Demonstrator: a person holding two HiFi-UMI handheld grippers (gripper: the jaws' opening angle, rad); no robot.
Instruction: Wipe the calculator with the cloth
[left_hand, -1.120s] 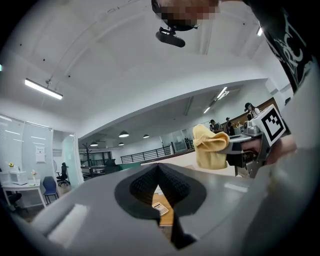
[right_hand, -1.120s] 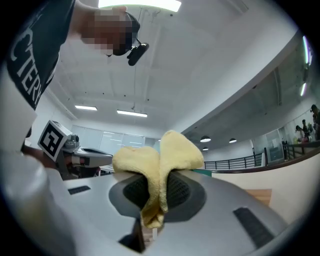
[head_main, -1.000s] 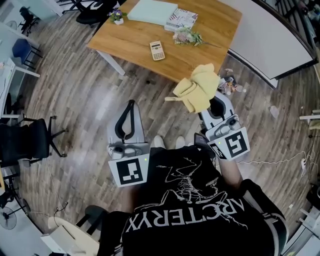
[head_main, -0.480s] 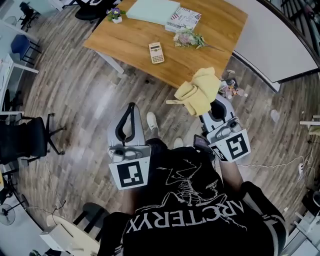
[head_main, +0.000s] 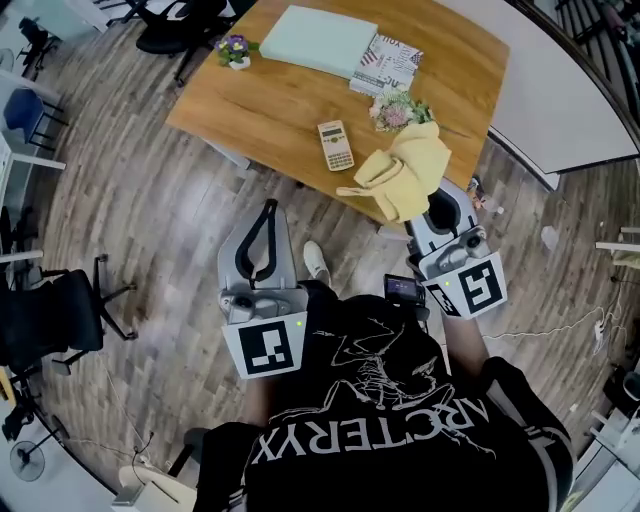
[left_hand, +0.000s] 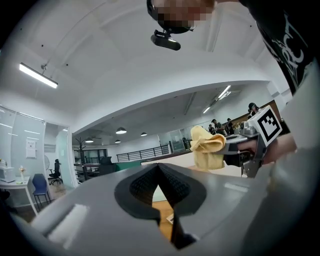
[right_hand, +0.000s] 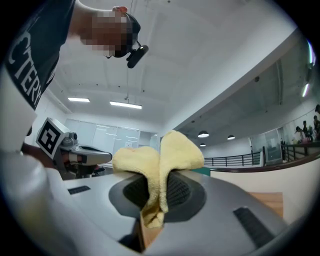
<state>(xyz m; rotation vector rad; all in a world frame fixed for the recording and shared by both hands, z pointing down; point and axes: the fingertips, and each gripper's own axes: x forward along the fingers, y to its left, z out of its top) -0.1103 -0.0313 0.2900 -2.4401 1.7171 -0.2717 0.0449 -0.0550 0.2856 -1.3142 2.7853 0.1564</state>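
Observation:
A cream calculator (head_main: 336, 145) lies on the wooden table (head_main: 270, 100), near its front edge. My right gripper (head_main: 425, 195) is shut on a yellow cloth (head_main: 403, 172), which bunches over the table's near edge, right of the calculator. In the right gripper view the cloth (right_hand: 159, 172) is pinched between the jaws and spills out above them. My left gripper (head_main: 264, 215) hangs over the floor, short of the table, with its jaws closed and nothing held. The left gripper view shows its jaws (left_hand: 161, 176) meeting, with the cloth (left_hand: 206, 147) and the right gripper beyond.
On the table lie a pale green pad (head_main: 318, 40), a patterned booklet (head_main: 388, 62), a flower bunch (head_main: 398, 108) and a small potted plant (head_main: 236, 48). Office chairs (head_main: 45, 310) stand on the wood floor at left. A white curved surface (head_main: 560, 90) lies right of the table.
I have stepped closer to the table. The cloth in my right gripper now reaches over the table's near edge, and the calculator lies nearer both grippers.

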